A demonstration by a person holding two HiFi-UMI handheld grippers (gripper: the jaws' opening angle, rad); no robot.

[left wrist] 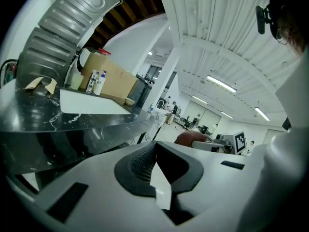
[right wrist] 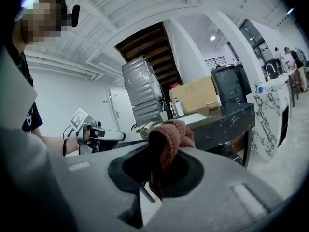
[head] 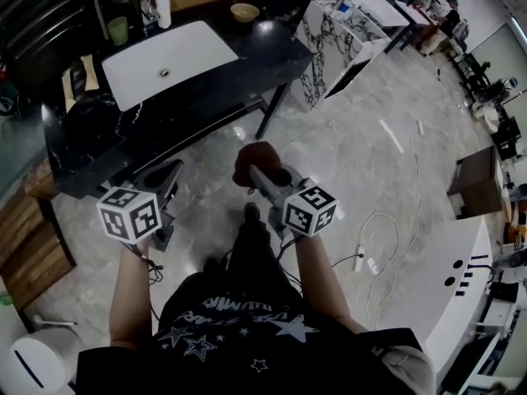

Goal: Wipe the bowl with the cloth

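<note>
**A:** Cloth (head: 254, 159) first: how will it handle?

**B:** Soft and light, I'd judge. It's a rust-coloured wad bunched in the right gripper (head: 262, 174), whose jaws are clamped on it, with a fold bulging out past the tips. It should mould to a curve, though it could work loose under hard rubbing.

**A:** And the bowl (head: 244, 11)?

**B:** Small and pale, on the black counter (head: 263, 52) near its far edge, toward the right corner, beyond the white sink (head: 189, 52). It's well apart from both grippers. It looks rigid and smooth, probably light enough to skate when wiped, and perhaps breakable.

**A:** So where to take hold?

**B:** At the rim, I'd say, pinched by the left gripper (head: 169, 175). Its jaws are pressed together with nothing between them, so they must part first.
</note>
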